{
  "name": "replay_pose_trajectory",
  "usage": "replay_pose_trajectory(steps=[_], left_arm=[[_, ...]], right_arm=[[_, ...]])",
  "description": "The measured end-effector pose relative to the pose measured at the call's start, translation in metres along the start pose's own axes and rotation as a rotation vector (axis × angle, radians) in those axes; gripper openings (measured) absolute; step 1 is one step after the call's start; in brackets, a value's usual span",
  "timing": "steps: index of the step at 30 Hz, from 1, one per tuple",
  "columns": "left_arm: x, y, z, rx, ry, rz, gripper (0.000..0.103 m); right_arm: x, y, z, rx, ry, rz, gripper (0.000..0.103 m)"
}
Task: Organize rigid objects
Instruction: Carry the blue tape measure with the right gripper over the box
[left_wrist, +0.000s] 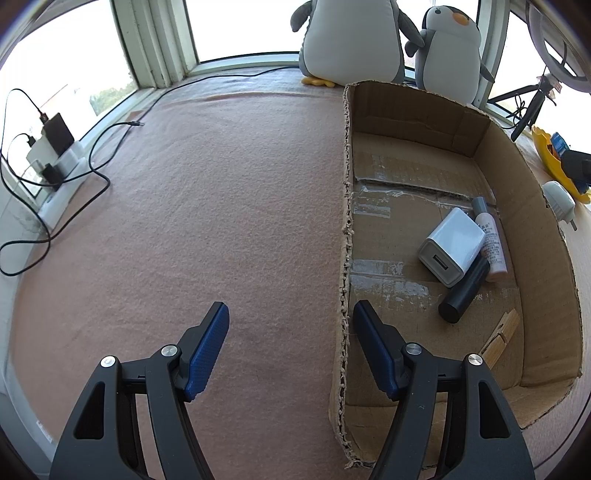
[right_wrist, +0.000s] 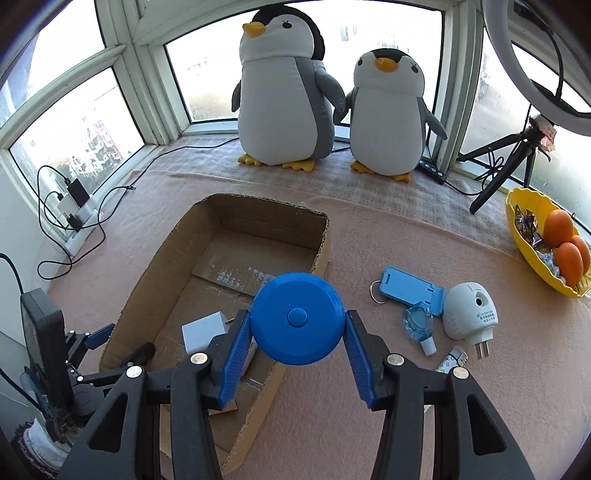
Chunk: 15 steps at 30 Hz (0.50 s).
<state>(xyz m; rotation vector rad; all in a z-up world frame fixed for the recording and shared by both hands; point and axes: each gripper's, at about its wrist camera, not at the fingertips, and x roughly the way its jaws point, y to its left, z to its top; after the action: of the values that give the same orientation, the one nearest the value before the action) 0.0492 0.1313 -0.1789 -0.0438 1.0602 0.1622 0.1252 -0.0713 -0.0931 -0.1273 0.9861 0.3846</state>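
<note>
Between the pads of our right hand-held gripper (right_wrist: 298, 345) sits a blue disc (right_wrist: 297, 318), a round case with a button at its centre, pinched at its two sides and carried above the near right corner of the box (right_wrist: 236, 214). We hold it off the surface, partly over the cardboard wall, so we judge it is on its way in and not yet dropped.

Inside the box we already count a white charger (left_wrist: 451, 245), a black cylinder (left_wrist: 463, 290), a pale tube (left_wrist: 489, 242) and a wooden peg (left_wrist: 500, 338), all gathered toward the right side of its floor, the charger leaning on the cylinder and tube. That part looks done.

Still out on the pink surface (left_wrist: 203, 206), right of the box, lie a blue stand (right_wrist: 408, 290) with a key ring, a clear blue-tinted piece (right_wrist: 419, 323), a white plug-in device (right_wrist: 469, 310) and a small tube (right_wrist: 452, 358) half hidden by our right gripper. So we judge the job near halfway.

Our right gripper points steeply down toward the box. Our left hand-held gripper (left_wrist: 291, 347) also tilts down, its jaws spread and empty, straddling the box's left wall. Two penguins (right_wrist: 284, 92) and a fruit bowl (right_wrist: 517, 221) stand apart, beyond the work.
</note>
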Motion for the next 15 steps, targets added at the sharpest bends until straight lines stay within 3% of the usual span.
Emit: replay_pose_trajectory(steps=[15], left_arm=[[0.000,0.001,-0.001,-0.006,0.001,-0.001,0.070]], right_arm=[[0.065,0.041,0.036,-0.086,0.059,0.008,0.046]])
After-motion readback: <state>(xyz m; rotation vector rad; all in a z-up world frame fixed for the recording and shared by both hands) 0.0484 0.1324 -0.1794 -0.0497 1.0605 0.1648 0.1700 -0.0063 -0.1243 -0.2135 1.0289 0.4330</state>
